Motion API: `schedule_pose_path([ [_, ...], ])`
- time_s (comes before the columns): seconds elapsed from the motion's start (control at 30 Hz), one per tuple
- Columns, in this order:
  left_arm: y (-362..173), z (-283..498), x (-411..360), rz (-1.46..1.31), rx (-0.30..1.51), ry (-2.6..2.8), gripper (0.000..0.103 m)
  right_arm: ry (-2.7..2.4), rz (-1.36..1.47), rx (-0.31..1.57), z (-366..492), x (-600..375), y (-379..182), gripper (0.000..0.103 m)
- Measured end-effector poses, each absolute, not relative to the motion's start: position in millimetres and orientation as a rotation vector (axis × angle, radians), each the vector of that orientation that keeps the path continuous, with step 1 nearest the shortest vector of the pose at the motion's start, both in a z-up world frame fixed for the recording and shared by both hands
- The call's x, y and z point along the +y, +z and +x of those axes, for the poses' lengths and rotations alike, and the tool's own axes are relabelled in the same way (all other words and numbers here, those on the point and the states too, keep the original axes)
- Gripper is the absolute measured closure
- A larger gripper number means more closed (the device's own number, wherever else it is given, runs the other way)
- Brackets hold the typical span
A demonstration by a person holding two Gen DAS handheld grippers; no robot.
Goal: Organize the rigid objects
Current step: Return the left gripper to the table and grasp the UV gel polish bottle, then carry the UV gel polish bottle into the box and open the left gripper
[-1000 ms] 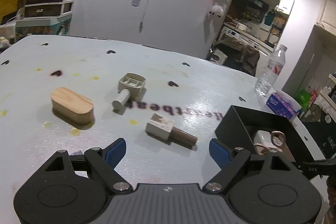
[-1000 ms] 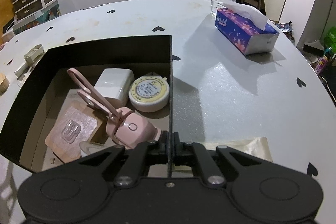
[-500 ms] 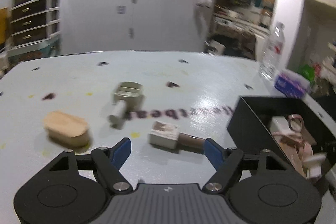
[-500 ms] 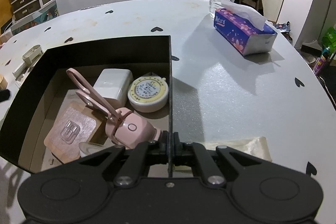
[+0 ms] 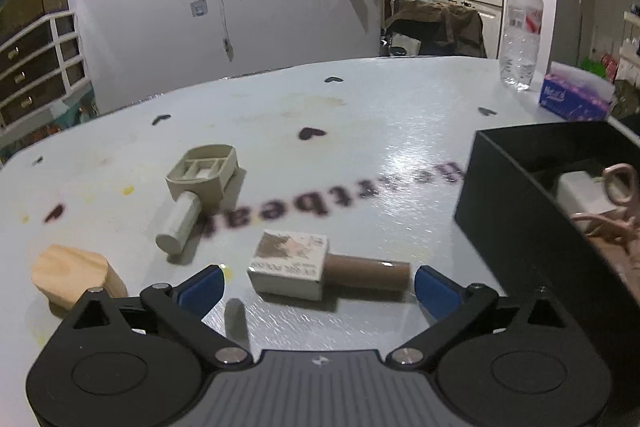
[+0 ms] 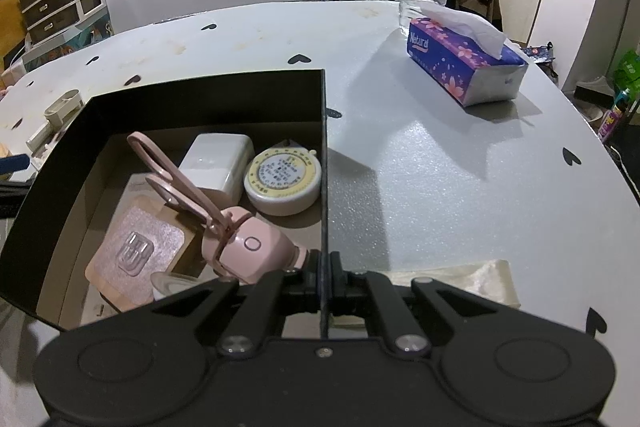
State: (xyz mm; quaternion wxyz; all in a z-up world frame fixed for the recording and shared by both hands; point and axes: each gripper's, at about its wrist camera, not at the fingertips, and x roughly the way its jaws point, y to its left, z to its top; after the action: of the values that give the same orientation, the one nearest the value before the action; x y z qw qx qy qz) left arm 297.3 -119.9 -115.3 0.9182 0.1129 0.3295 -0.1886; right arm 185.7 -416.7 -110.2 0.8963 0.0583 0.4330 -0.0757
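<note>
Your left gripper (image 5: 318, 287) has just spread its jaws wide; the nail polish bottle (image 5: 316, 267) lies crosswise on the table (image 5: 400, 115) just beyond them, untouched. Your right gripper (image 6: 325, 277) pinches the black box's (image 6: 200, 87) right wall

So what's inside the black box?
Inside the black box lie pink scissors, a white block, a round tape measure, a pink device and a pink hook card. Whatever lies underneath them is covered.
</note>
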Motion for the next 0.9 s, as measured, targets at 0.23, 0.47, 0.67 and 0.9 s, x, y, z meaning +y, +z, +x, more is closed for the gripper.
schedule_pose_path([
  [0.23, -116, 310, -124, 0.225, 0.668, -0.434, 0.018, -0.165, 0.117, 0.894, 186, -415, -109, 0.100],
  [0.47, -113, 307, -123, 0.227, 0.675, -0.418, 0.018, -0.167, 0.132, 0.880, 184, -416, -108, 0.100],
  [0.67, -89, 291, -115, 0.132, 0.638, -0.445, 0.018, -0.166, 0.136, 0.867, 183, -417, -111, 0.100],
  [0.9, -46, 257, -122, 0.054, 0.576, -0.612, 0.018, -0.161, 0.141, 0.860, 181, -418, -111, 0.100],
])
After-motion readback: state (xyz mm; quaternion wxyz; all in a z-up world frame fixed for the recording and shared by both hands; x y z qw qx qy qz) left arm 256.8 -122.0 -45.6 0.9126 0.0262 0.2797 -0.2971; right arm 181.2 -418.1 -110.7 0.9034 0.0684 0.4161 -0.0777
